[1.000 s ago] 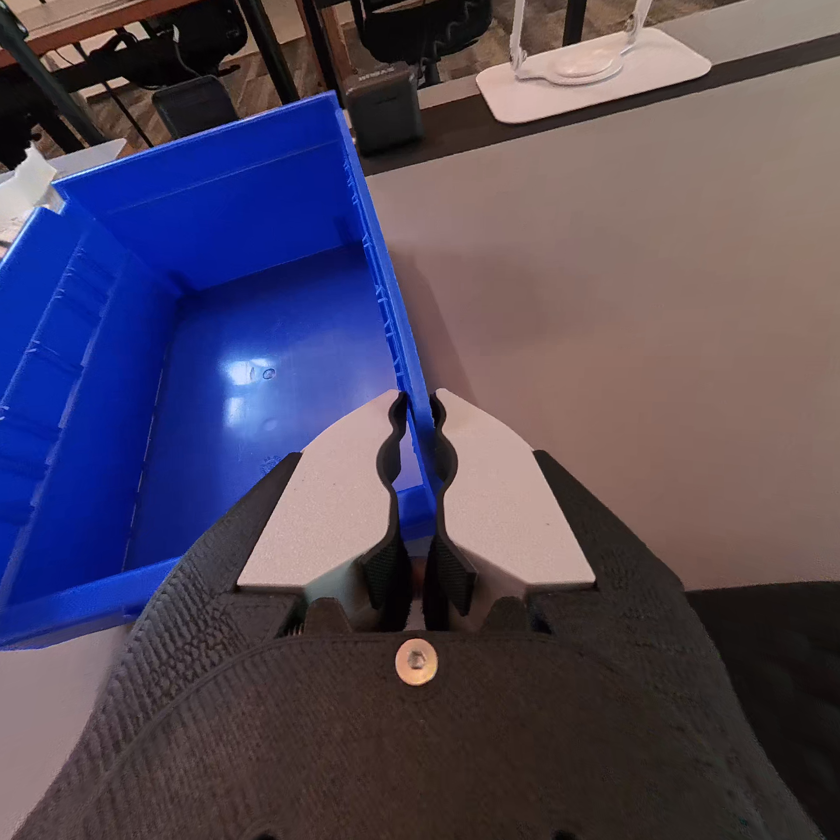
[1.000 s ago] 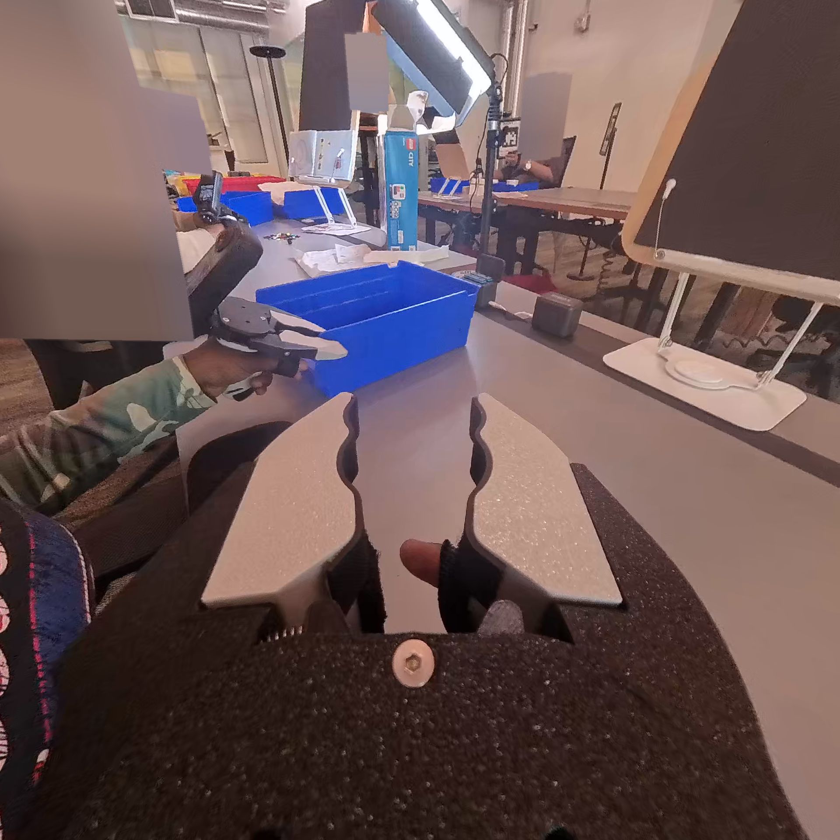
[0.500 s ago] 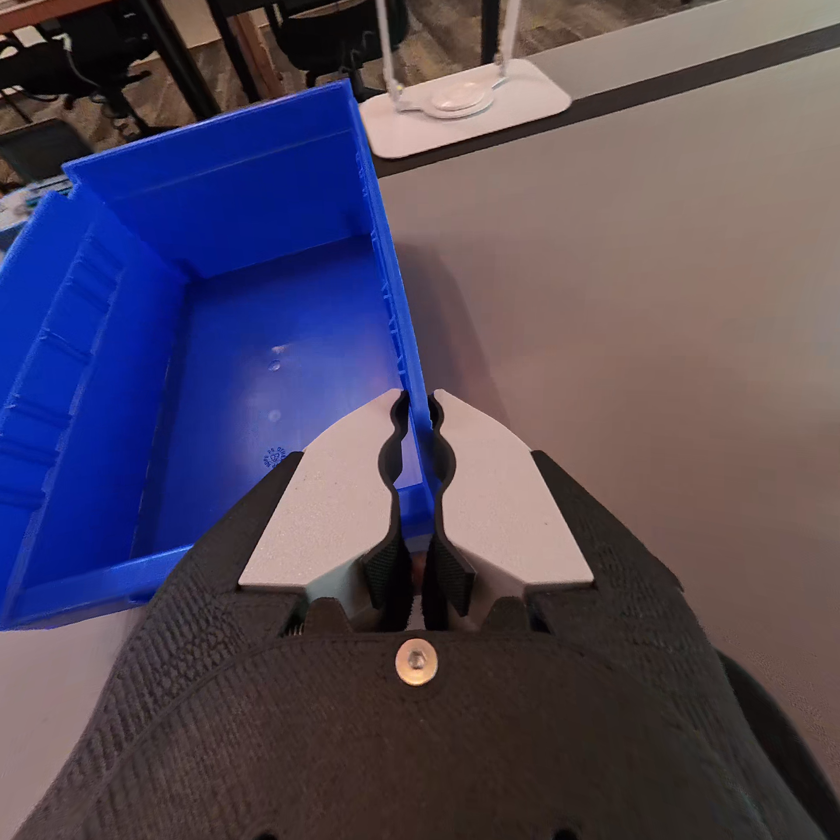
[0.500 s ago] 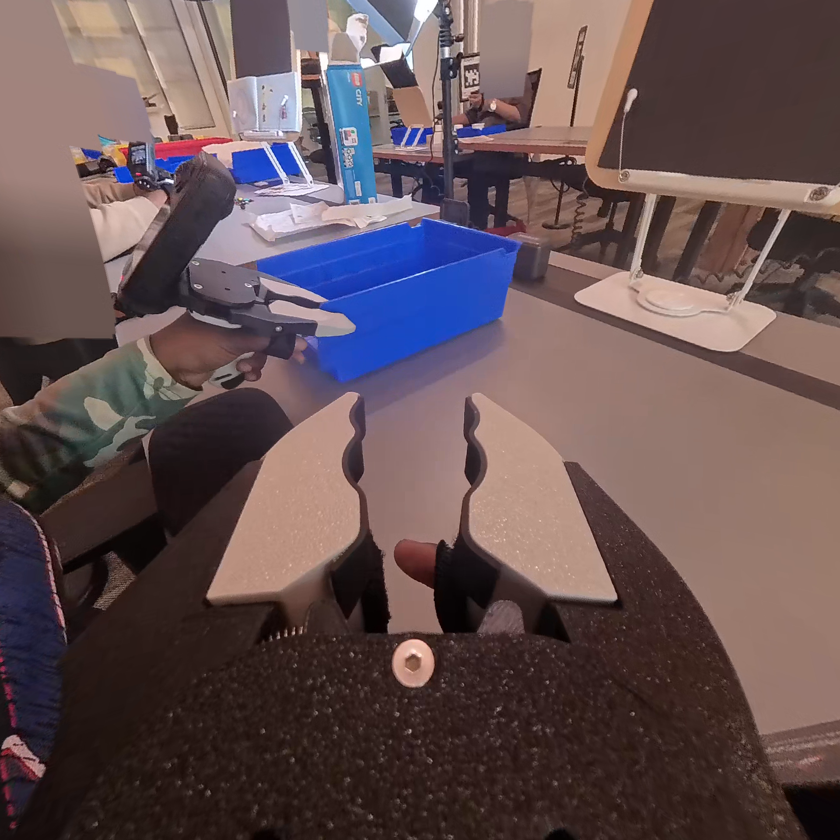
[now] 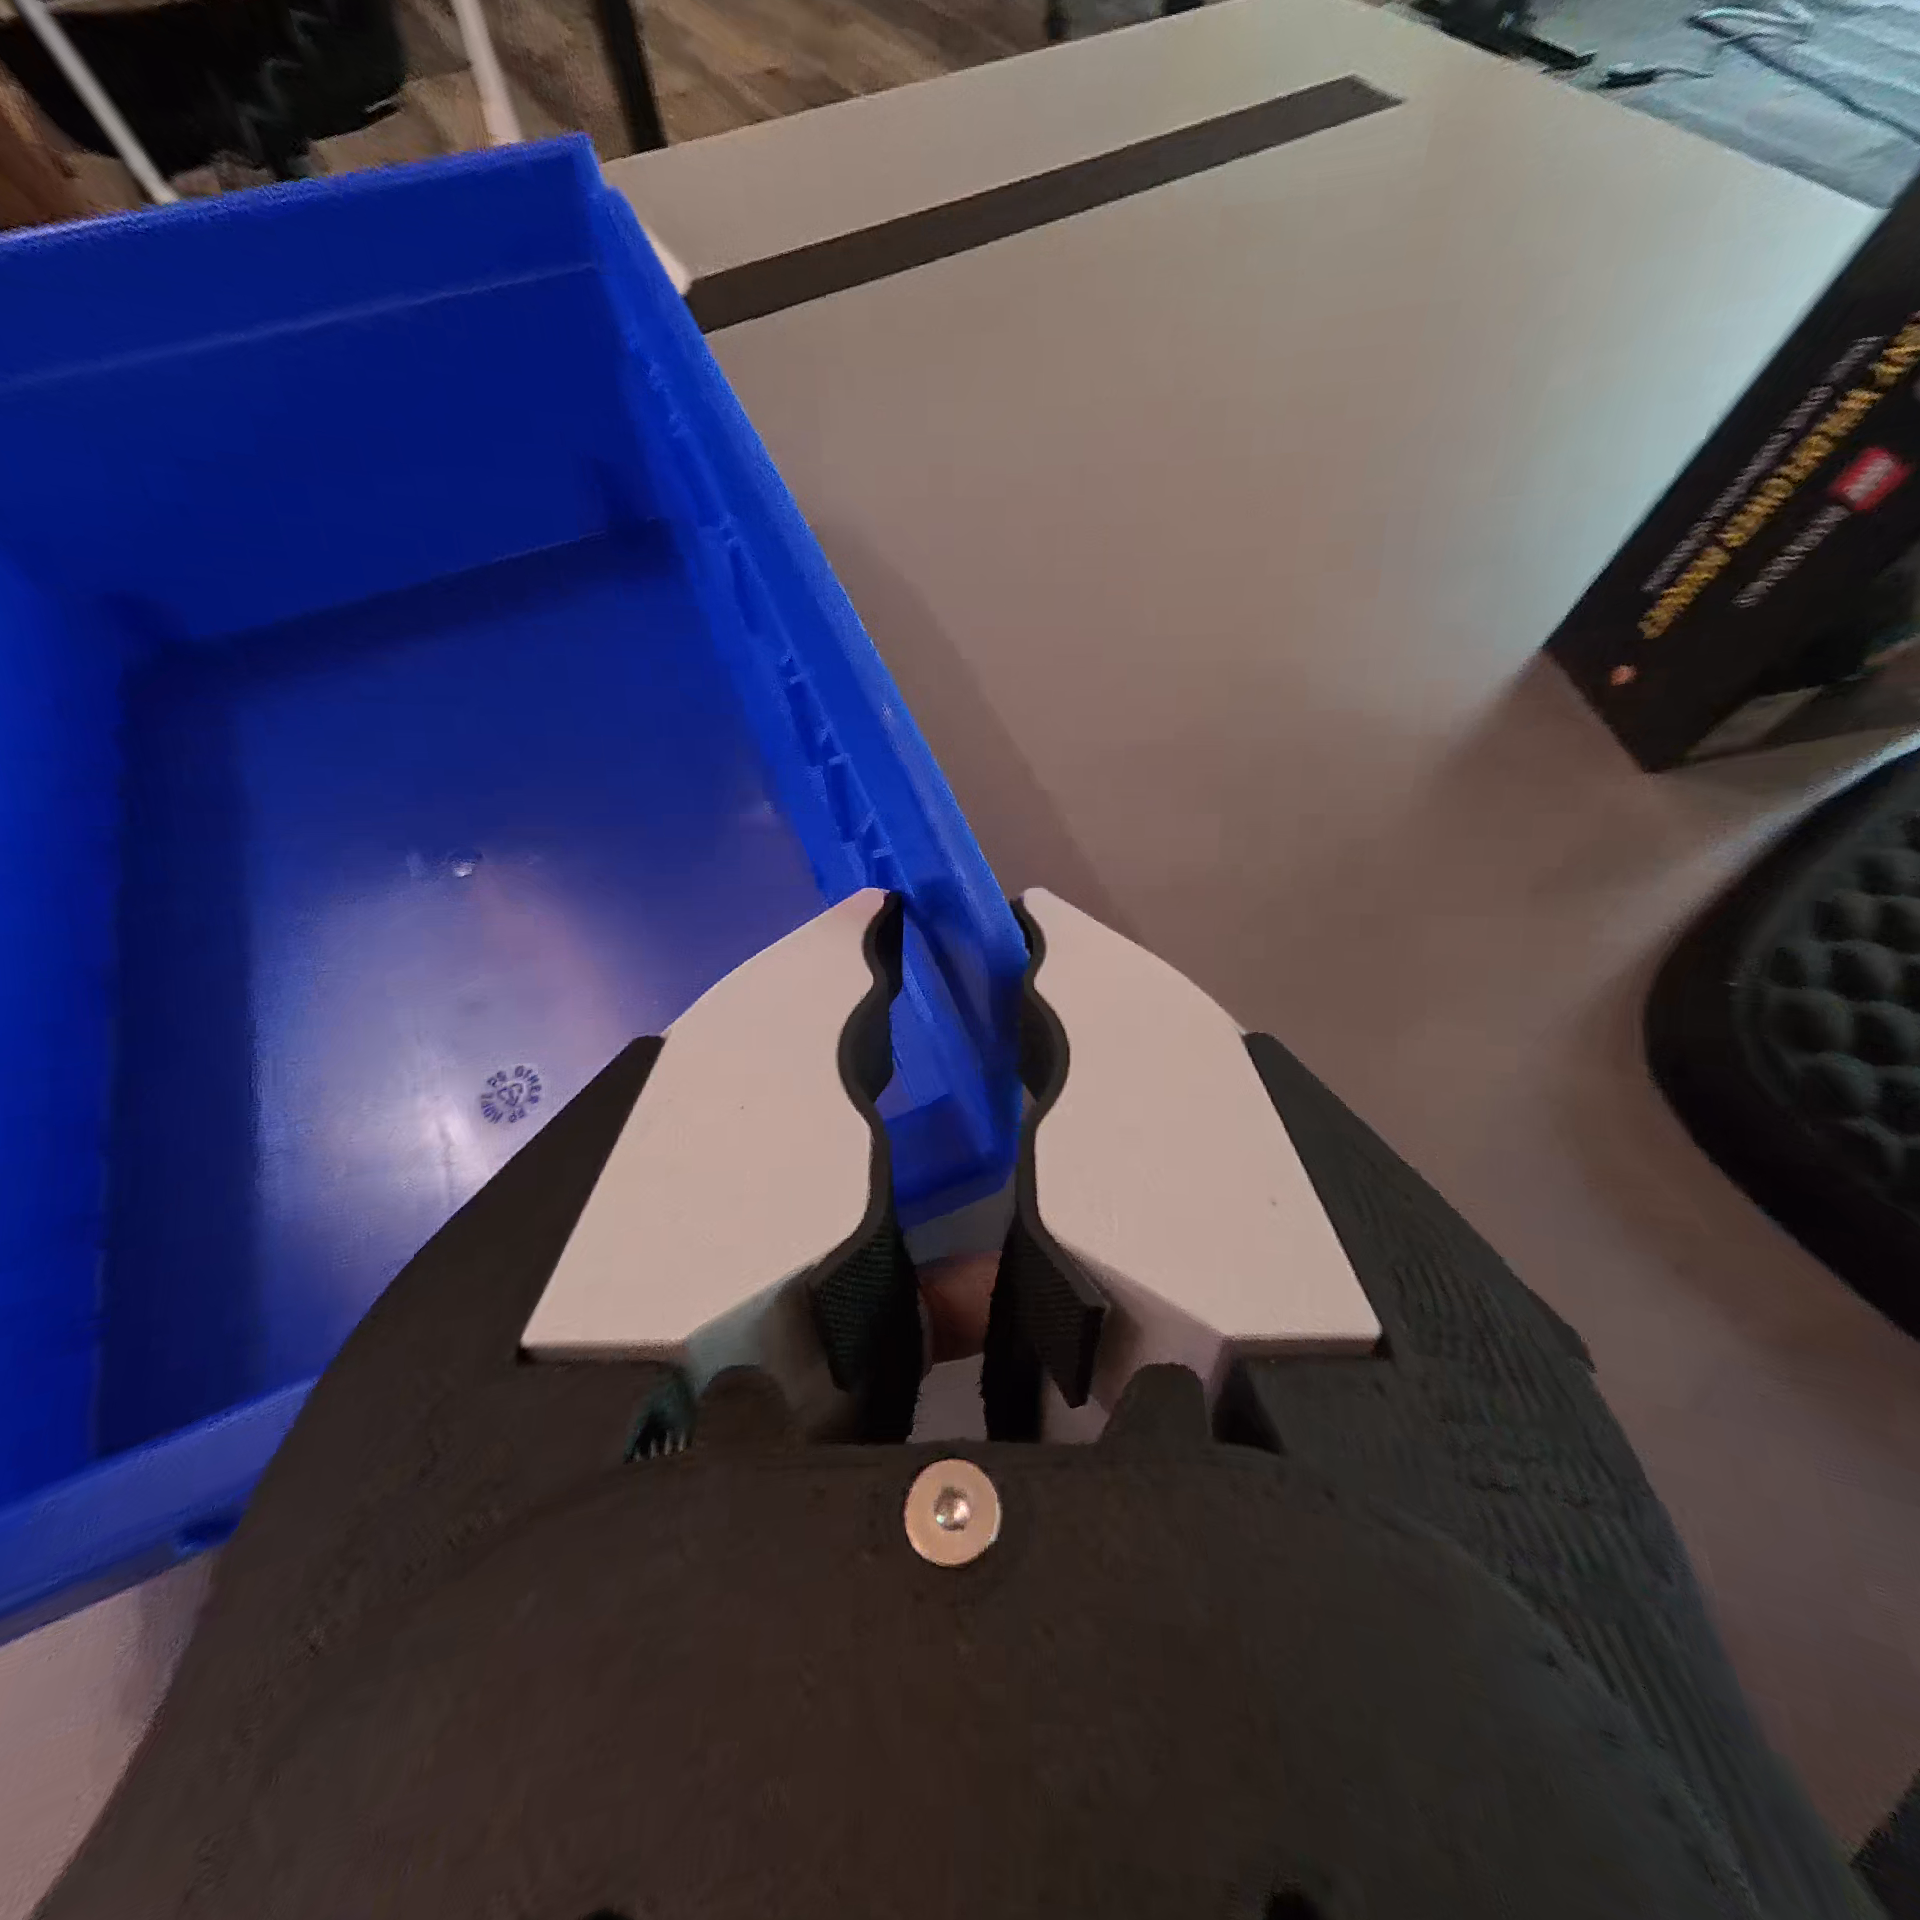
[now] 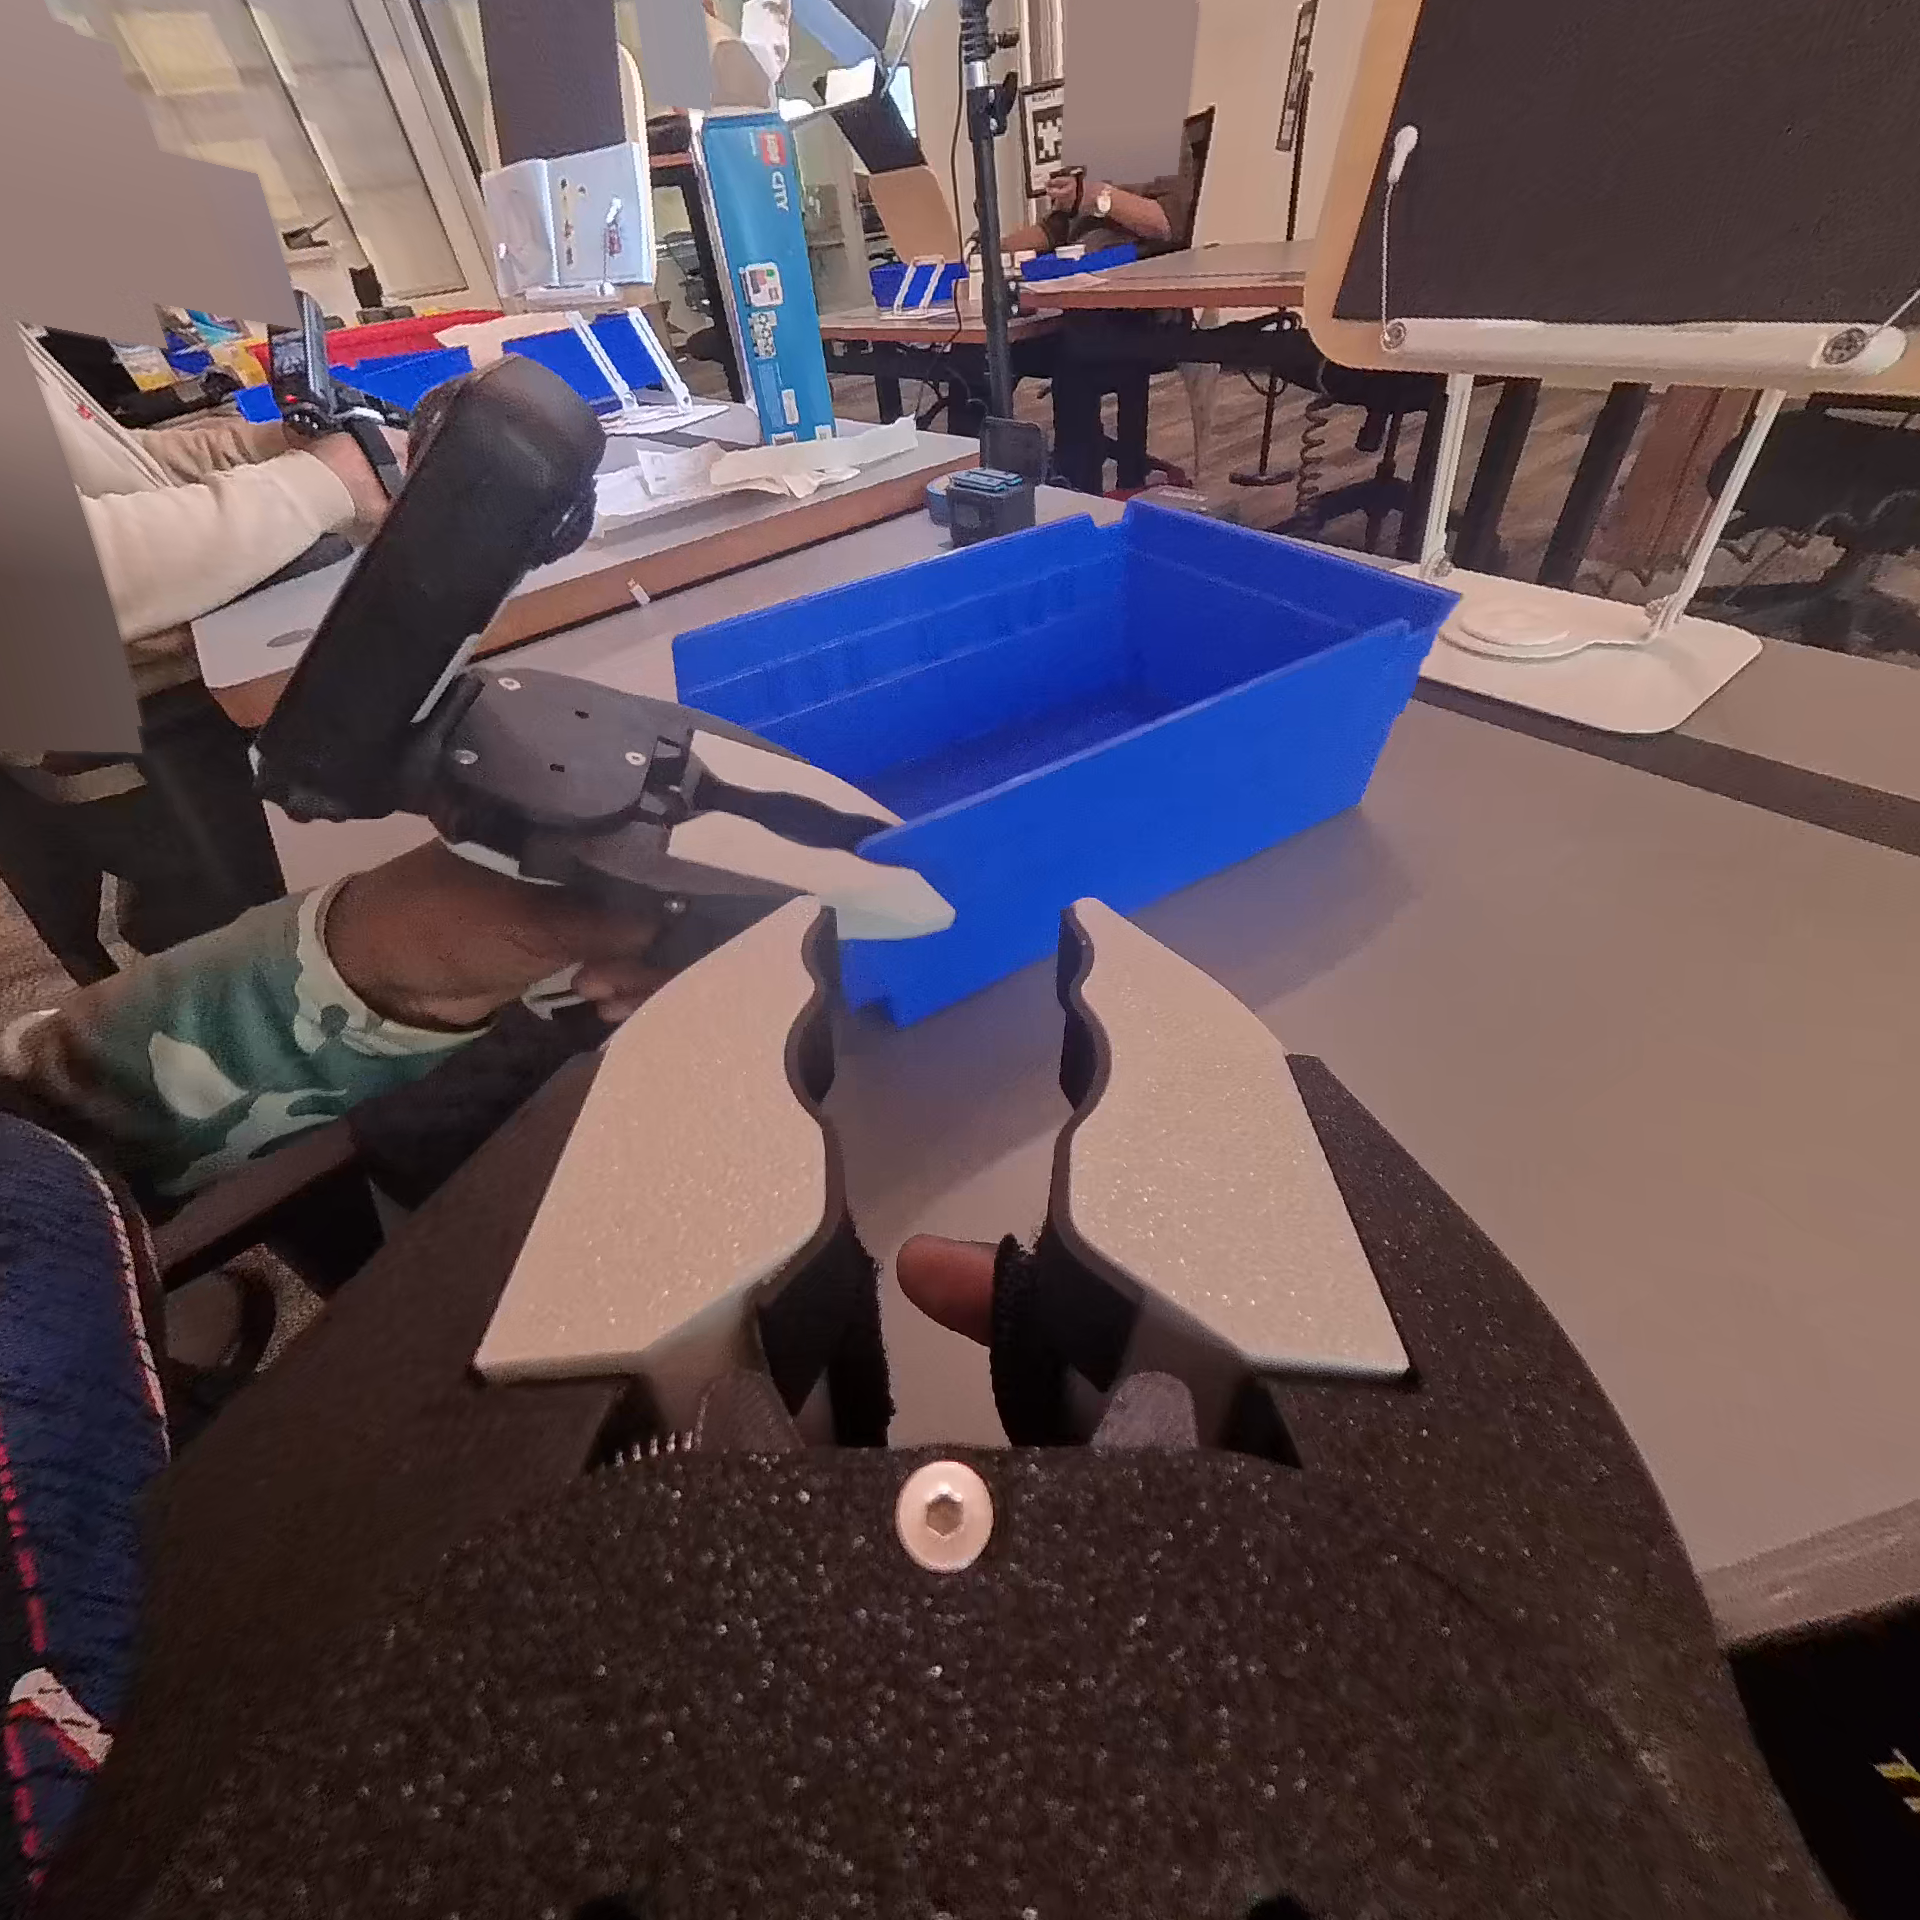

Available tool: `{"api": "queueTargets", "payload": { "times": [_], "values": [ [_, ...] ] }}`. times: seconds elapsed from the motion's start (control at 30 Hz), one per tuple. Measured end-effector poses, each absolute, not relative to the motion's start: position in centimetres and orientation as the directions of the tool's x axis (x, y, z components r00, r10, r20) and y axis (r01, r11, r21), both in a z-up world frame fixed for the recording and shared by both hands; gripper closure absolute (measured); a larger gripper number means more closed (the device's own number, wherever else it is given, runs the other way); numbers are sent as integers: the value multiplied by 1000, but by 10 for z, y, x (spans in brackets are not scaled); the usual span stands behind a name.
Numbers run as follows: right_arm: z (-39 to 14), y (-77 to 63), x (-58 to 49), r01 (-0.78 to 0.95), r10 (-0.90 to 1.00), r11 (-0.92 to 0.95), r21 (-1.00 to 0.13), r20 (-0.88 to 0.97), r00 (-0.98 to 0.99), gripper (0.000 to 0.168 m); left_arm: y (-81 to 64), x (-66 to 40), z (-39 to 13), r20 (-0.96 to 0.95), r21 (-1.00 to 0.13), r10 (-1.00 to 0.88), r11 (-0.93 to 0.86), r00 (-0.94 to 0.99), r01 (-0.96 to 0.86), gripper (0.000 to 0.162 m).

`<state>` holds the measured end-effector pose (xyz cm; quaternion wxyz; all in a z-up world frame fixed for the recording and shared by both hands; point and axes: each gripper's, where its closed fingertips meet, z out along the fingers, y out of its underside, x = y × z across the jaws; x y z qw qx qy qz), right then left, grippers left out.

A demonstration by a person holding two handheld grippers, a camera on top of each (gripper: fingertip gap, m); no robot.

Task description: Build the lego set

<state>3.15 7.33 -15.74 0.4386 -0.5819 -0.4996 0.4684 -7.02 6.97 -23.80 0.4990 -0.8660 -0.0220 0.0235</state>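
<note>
Left wrist view: left gripper [image 5: 954, 914] is clamping the near corner wall of the empty blue bin [image 5: 395, 727] on the grey table [image 5: 1195, 540]; right gripper [image 6: 943, 920] is hovering with fingers parted, holding nothing; black lego box [image 5: 1766, 520] is standing at the table's right edge; no bricks are showing, so building is not yet begun

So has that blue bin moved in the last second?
Yes. In the right wrist view the blue bin, gripped by the left gripper, has slid rightwards, nearer the white stand base.
</note>
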Motion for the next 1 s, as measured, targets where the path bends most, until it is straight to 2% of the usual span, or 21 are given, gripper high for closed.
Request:
{"api": "queueTargets", "payload": {
  "times": [0.07,0.13,0.23,0.3,0.4,0.5,0.57,0.67,0.7,0.73,0.77,0.83,0.87,1.0],
  "values": [
    [-159,75,32,170,992,-120,-978,-109,70,127,76,-53,-235,11,-886,2,-463,1000,11,136],
    [-159,76,32,159,990,-127,-979,-116,74,125,78,-37,-222,40,-922,-98,-387,994,-1,117],
    [-159,72,26,114,989,-138,-984,-131,74,112,66,-39,-193,-8,-966,-184,-252,983,-55,102],
    [-167,71,18,102,983,-164,-981,-154,98,96,51,-74,-172,-74,-978,-90,-188,993,-90,99],
    [-187,65,-2,141,976,-192,-971,-174,134,75,17,-155,-153,-137,-982,207,-157,969,-105,92],
    [-206,59,-25,218,974,-187,-958,-151,170,84,-19,-225,-165,-194,-970,410,-215,891,-113,88],
    [-214,60,-38,250,969,-182,-951,-131,208,89,-29,-247,-186,-178,-959,420,-276,890,-62,87],
    [-226,71,-52,310,950,-181,-933,-85,300,98,-25,-251,-216,-86,-943,340,-331,936,34,88],
    [-230,74,-55,338,947,-174,-925,-63,316,101,-23,-250,-225,-55,-934,322,-351,945,66,89],
    [-234,76,-58,366,944,-168,-915,-42,328,106,-21,-247,-232,-35,-923,308,-375,951,88,99],
    [-237,77,-61,391,942,-162,-906,-24,333,111,-19,-244,-237,-29,-910,298,-402,954,98,115],
    [-239,75,-65,426,949,-144,-893,-3,314,134,-17,-236,-238,-38,-902,280,-423,959,88,149],
    [-240,75,-65,441,947,-141,-887,10,322,143,-15,-231,-235,-40,-907,281,-413,959,83,156],
    [-234,96,-47,523,893,4,-852,239,382,155,-10,-210,-225,-145,-915,288,-402,947,-18,156]
  ]
}}
